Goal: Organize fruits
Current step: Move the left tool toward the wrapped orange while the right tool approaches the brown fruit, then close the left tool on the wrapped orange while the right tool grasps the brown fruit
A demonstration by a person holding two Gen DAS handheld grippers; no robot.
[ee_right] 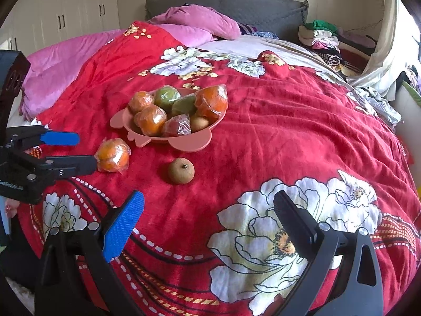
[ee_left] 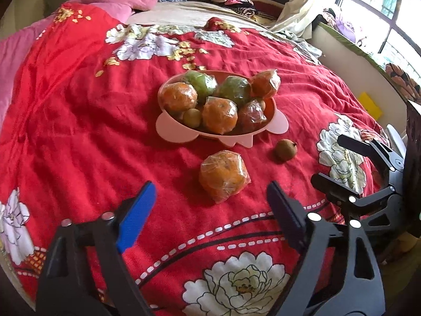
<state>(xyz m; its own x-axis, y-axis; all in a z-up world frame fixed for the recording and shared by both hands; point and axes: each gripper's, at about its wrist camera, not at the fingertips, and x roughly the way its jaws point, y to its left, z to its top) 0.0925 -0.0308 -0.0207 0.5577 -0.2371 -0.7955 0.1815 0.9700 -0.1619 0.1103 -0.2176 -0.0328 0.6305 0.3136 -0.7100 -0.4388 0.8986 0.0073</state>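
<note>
The wrapped orange [ee_left: 223, 175] sits loose on the red bedspread [ee_left: 79, 131], just in front of the pink bowl [ee_left: 173, 129] and square between the fingers of the left gripper [ee_left: 210, 210], which stands wide apart and empty, short of the fruit. That crinkly clear film looks slick, and the fruit under it round and firm but bruisable, so I'd judge the best hold is across its widest middle, pads flat on both flanks, squeezing only enough to stop it slipping. It looks light, though the soft bedding may let it roll or sink as the pads close. Near it, to the right, lies a small brown fruit [ee_left: 286, 150], bare, rough-skinned, likely easier to grip. The bowl is already heaped with wrapped oranges and green fruits [ee_left: 202, 84], so room on top looks tight. The right gripper [ee_right: 208, 216] hangs open too, empty, well back from everything.
</note>
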